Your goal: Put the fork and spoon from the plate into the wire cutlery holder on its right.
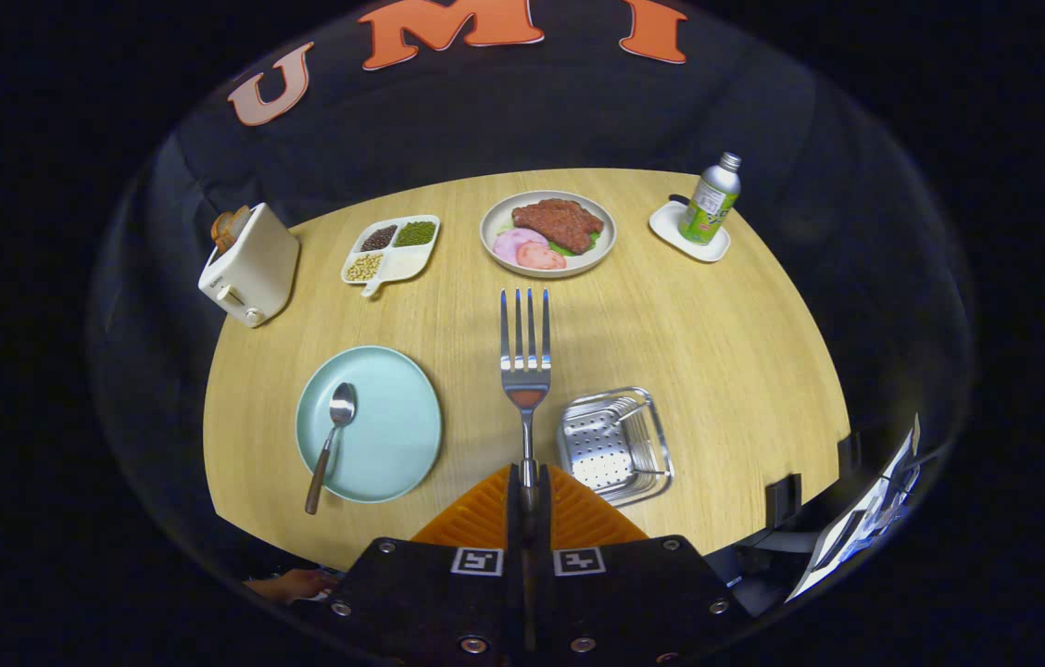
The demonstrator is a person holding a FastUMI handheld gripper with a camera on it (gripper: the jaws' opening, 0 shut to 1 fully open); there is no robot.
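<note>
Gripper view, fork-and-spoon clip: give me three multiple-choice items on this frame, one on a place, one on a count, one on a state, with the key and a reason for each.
1. Where does the spoon lie?
A. On the light blue plate
B. In the wire cutlery holder
C. Beside the toaster

2. How many compartments of the divided dish hold food?
A. One
B. Three
C. Five

3. What is the gripper doing?
A. Open above the plate
B. Shut on the fork
C. Shut on the spoon

Key:
1 A, the spoon's bowl rests on the plate and its handle reaches over the near rim.
2 B, three sections hold dark, green and pale beans, and the large one looks bare.
3 B, both fingers press on the fork's handle, tines pointing ahead, left of the holder.
</note>
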